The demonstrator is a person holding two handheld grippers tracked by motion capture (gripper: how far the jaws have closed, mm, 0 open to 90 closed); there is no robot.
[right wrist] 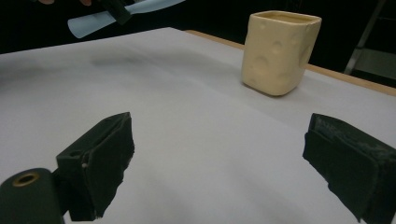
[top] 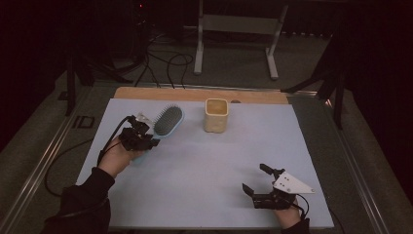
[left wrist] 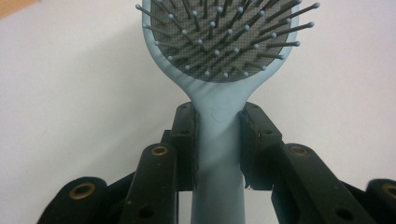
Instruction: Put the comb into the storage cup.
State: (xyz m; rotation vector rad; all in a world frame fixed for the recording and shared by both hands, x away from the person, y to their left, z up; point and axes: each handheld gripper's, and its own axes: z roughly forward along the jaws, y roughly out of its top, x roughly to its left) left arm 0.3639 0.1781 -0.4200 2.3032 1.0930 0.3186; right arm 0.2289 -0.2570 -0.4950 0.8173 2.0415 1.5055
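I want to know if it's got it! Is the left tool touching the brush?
Touching. In the left gripper view, the left tool has both jaws pressed against the handle of the brush, with no gap on either side.

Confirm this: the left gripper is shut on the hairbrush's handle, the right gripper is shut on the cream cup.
Wrong about the right gripper: the right gripper view shows its jaws wide open, the cream cup standing apart beyond them. The left gripper is indeed shut on the hairbrush handle.

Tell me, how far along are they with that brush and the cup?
Done: the left gripper has closed on the blue hairbrush by its handle. In hand: the brush is held beside the cream cup, not in it. Left, probably: putting it into the cup. The right gripper waits open and holds nothing.
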